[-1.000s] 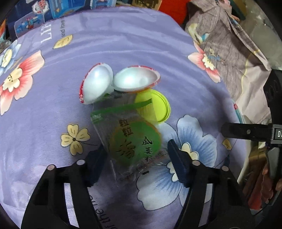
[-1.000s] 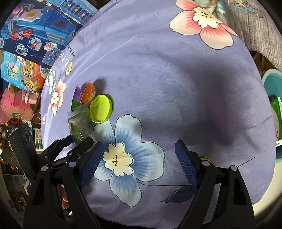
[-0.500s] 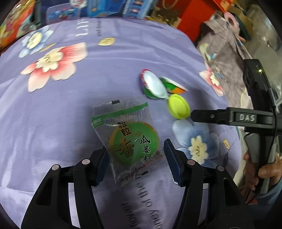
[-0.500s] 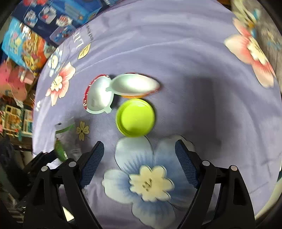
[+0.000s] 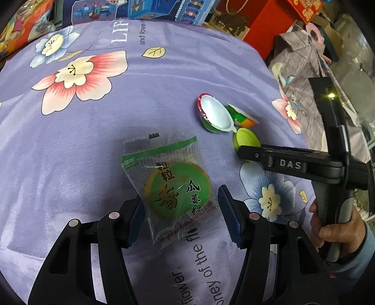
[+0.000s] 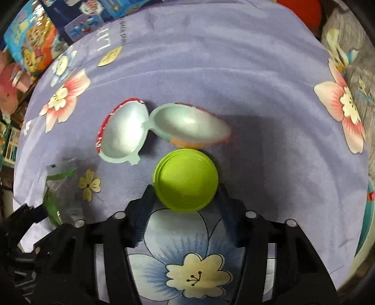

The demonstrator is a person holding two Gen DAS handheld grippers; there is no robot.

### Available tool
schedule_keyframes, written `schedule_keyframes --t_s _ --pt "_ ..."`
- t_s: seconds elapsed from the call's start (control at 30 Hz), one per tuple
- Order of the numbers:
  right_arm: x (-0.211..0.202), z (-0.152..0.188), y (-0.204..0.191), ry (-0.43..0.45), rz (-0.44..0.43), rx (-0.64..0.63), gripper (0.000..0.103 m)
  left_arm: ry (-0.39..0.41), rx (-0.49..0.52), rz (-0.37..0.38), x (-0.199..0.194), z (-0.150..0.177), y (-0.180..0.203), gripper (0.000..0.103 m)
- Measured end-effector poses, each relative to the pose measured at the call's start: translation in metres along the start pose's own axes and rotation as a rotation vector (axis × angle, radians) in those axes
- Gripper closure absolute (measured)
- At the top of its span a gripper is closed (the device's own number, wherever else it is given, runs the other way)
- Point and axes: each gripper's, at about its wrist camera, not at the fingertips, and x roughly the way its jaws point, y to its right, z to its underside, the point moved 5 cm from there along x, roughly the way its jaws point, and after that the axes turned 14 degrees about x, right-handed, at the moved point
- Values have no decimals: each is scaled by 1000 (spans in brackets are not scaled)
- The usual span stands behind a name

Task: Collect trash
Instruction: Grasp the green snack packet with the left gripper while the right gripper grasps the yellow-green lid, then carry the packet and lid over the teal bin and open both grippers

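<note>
A clear snack wrapper with a green round label (image 5: 174, 185) lies on the purple flowered cloth (image 5: 93, 145). My left gripper (image 5: 181, 215) is open, its fingers on either side of the wrapper's near end. A lime-green round lid (image 6: 186, 179) lies on the cloth, with an opened egg-shaped plastic shell (image 6: 152, 130) just beyond it. My right gripper (image 6: 185, 211) is open with the lid between its fingertips. The lid (image 5: 246, 140) and shell (image 5: 218, 115) also show in the left wrist view, partly behind the right gripper's finger (image 5: 269, 156). The wrapper (image 6: 58, 187) shows at the left of the right wrist view.
Colourful toy boxes (image 5: 150, 11) stand beyond the cloth's far edge. A grey patterned garment (image 5: 304, 77) lies at the right. A hand (image 5: 337, 225) holds the right gripper's handle. A teal rim (image 6: 368, 211) shows at the far right of the right wrist view.
The left gripper pulled the wrapper away from the lid and shell, toward the left. The right gripper moved in over the cloth until the green lid sat between its fingers.
</note>
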Motion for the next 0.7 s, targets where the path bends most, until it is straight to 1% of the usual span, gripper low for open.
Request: schedule_keyframes --t_s 0.17,0.4,0.5,0.7 --pt "-22 5 9 35 -46 17 51 2 25 -7 -2 -4 9 42" --pt "-59 13 43 80 -113 86 51 17 90 -15 -9 -18 37 42" --pt "-77 16 66 112 -132 125 51 19 136 -11 -8 -27 59 42" --pt "-111 22 119 180 -154 209 51 11 254 10 0 -47 116 42"
